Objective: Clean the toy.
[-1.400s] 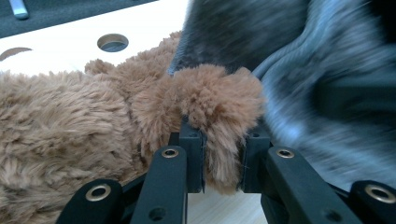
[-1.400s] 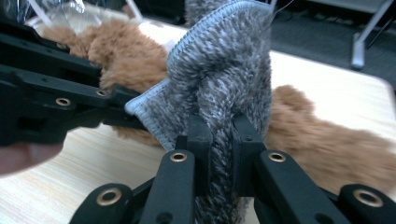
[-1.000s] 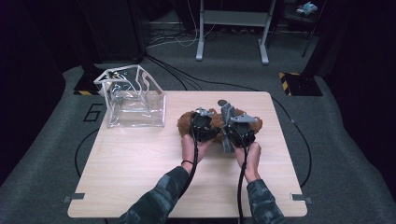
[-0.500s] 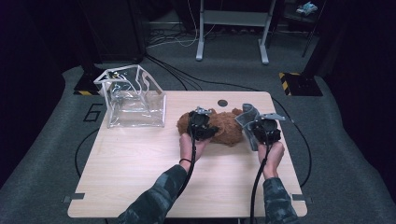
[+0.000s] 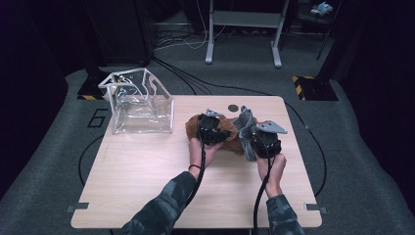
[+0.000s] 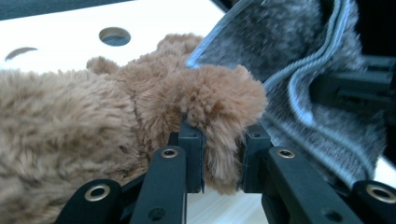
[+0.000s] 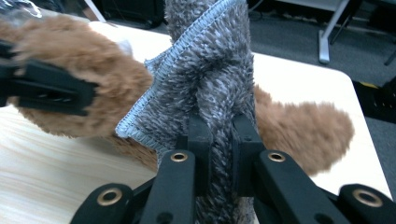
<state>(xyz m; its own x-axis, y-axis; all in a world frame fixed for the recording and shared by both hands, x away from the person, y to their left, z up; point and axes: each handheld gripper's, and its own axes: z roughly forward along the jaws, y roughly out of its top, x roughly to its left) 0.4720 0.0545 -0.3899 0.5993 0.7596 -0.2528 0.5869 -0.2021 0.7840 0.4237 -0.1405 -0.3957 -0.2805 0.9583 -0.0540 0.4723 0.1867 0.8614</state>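
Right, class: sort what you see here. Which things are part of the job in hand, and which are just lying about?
In the job:
- brown plush toy, pinched by left gripper
- grey cloth, pinched by right gripper

Lying about:
- clear plastic bag
- table

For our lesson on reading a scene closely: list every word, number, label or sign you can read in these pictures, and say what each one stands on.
"6": a large dark numeral on the grey floor mat, left of the table, beside the clear plastic bag.
No readable text on the brown plush toy, the grey cloth or the grippers.
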